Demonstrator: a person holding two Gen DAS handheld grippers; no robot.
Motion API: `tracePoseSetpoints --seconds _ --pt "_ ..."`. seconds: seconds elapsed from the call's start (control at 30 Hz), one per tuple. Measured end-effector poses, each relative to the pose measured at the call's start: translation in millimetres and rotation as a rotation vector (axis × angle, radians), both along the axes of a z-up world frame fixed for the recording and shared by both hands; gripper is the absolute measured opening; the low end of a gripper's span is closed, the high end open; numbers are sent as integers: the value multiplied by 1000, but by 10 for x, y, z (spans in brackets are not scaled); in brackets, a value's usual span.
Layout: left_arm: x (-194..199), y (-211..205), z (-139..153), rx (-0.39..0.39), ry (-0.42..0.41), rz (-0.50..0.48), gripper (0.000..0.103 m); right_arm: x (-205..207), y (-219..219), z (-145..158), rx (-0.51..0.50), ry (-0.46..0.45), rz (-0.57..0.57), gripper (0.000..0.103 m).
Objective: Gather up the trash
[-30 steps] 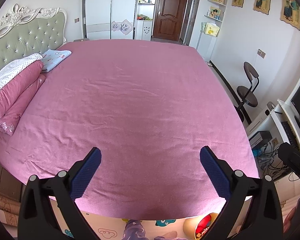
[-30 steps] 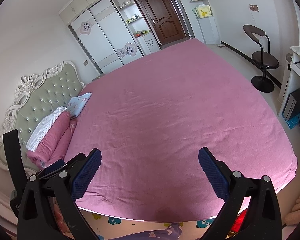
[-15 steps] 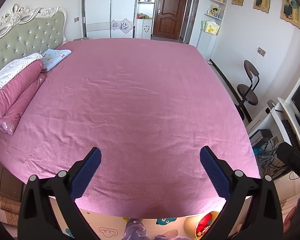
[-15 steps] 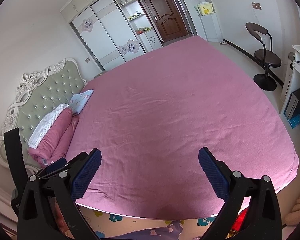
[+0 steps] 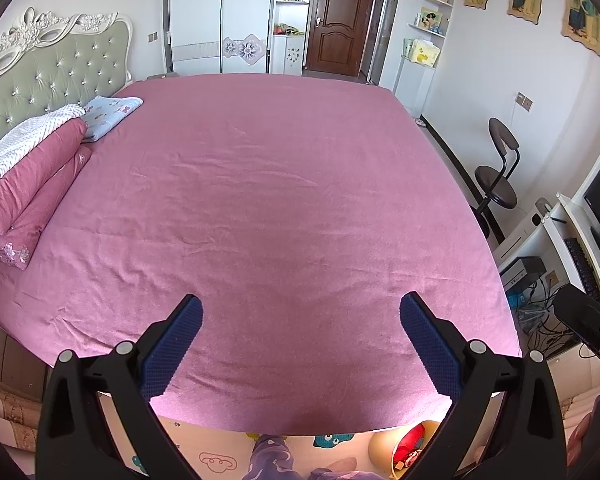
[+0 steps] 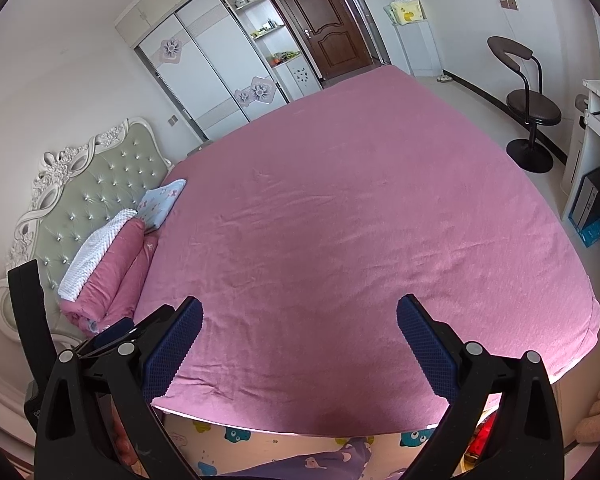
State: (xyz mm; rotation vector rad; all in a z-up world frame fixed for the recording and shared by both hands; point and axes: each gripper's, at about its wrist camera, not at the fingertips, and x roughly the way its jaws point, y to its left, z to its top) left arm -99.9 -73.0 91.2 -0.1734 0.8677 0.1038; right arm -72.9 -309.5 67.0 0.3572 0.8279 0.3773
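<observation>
Both units are hovering above the near edge of the pink bedsheet [image 5: 300, 200]. The left gripper [image 5: 300, 316] is standing wide apart, holding nothing; the right gripper [image 6: 298, 316] likewise. Possible trash, a red item [image 5: 410, 444] on the floor mat [image 5: 216, 456], is showing indistinctly.

Bright daylight, sharp focus, fisheye-bent edges.

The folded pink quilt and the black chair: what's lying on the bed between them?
Only bare pink sheet between quilt and chair, in both wrist views.
</observation>
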Motion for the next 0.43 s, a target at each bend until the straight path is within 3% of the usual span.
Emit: tracePoseSetpoints --seconds 0.43 --pt "35 7 12 8 -1 -1 99 -4 73 -23 -15 5 16 94"
